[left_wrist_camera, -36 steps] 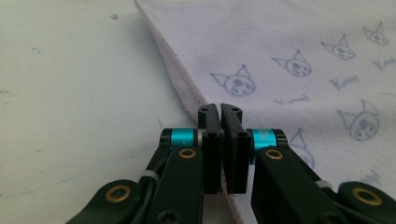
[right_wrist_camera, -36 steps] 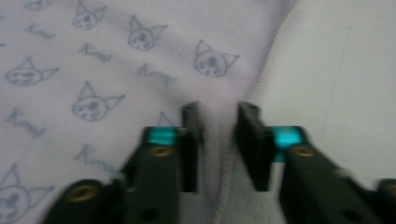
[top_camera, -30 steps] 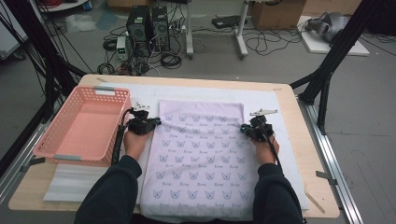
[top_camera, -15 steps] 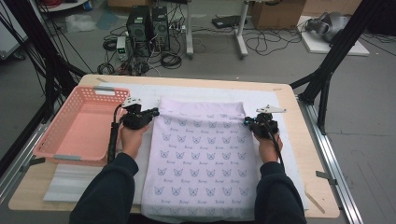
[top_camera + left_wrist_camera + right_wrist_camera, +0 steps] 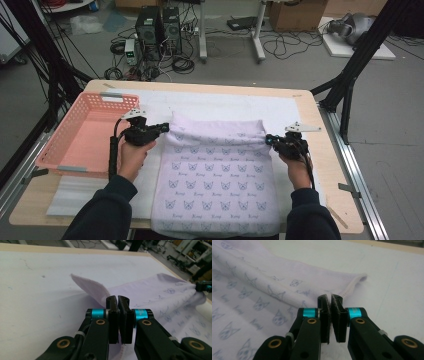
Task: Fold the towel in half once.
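Note:
A lilac towel [image 5: 220, 170] printed with small animal faces lies on the white mat [image 5: 225, 102] and hangs over the table's near edge. My left gripper [image 5: 165, 128] is shut on its far left corner. In the left gripper view the jaws [image 5: 117, 298] pinch the cloth, and the corner of the towel [image 5: 92, 287] stands up beyond them, off the mat. My right gripper [image 5: 268, 140] is shut on the far right corner. Its closed jaws [image 5: 329, 297] clamp the hemmed edge of the towel [image 5: 262, 285]. Between the two grippers the far edge is raised and slightly bunched.
A pink plastic basket [image 5: 87, 135] sits empty at the left, close beside my left hand. A pale foam sheet [image 5: 75, 195] lies at the front left. The wooden table [image 5: 330, 165] ends just right of my right hand. Computers and cables are on the floor beyond.
Both grippers have risen a little with the towel's far corners held. The towel's far edge has lifted off the mat and drawn nearer to the person.

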`<state>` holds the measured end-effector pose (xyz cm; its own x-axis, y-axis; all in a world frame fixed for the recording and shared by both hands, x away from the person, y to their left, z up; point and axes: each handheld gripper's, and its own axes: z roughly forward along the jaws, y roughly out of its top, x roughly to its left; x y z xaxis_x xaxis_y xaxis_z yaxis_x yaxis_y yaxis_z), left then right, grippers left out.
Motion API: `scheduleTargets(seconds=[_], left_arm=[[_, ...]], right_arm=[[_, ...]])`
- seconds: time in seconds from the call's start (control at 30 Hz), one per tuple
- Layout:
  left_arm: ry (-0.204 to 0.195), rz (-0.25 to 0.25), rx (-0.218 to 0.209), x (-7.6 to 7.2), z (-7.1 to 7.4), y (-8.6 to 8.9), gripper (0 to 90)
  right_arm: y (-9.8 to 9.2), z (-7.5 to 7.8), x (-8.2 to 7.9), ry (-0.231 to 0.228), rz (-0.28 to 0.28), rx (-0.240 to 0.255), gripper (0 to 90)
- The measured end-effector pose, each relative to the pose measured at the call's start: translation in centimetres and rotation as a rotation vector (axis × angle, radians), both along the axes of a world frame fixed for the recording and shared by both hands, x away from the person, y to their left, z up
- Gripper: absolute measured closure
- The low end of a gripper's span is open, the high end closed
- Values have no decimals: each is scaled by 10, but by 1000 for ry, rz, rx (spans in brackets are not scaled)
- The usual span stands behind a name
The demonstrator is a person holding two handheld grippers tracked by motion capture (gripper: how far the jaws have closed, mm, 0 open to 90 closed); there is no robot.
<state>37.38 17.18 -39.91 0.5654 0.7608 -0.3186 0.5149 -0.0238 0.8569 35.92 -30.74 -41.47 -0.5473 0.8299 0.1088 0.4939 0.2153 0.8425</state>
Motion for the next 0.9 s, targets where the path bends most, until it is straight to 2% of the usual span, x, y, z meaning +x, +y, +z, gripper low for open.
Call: scheduleTargets(seconds=[0.1, 0.17, 0.4, 0.53, 0.63, 0.7, 0.77, 0.83, 0.87, 0.9], left_arm=[[-26, -28, -10, -12, 4, -2, 868], [-37, -39, 1, -18, 4, -2, 868], [-70, -33, 0, -41, 2, 2, 868], [-80, -46, -3, -56, -1, 6, 868], [-77, -54, -6, -68, -7, 10, 868], [-70, -68, 12, -75, -10, 9, 868], [-56, -85, 29, -80, -14, 8, 864], [-52, -88, 61, -83, -19, 6, 842], [-46, -87, 71, -82, -21, 5, 792], [-36, -71, 67, -80, -22, 5, 687]], right_arm=[[-4, 0, -12, -9, 11, 10, 858], [-6, 0, -19, 0, 18, 14, 856], [-7, -2, -40, 0, 58, 22, 856], [-10, 1, -53, -13, 78, 49, 856], [-13, 5, -62, 5, 87, 82, 855], [-13, 4, -67, 27, 91, 70, 855], [-12, 2, -71, 48, 98, 22, 852], [-11, -2, -73, 85, 97, 2, 826], [-10, -4, -74, 98, 89, -5, 767], [-10, -5, -73, 98, 68, -17, 687]])
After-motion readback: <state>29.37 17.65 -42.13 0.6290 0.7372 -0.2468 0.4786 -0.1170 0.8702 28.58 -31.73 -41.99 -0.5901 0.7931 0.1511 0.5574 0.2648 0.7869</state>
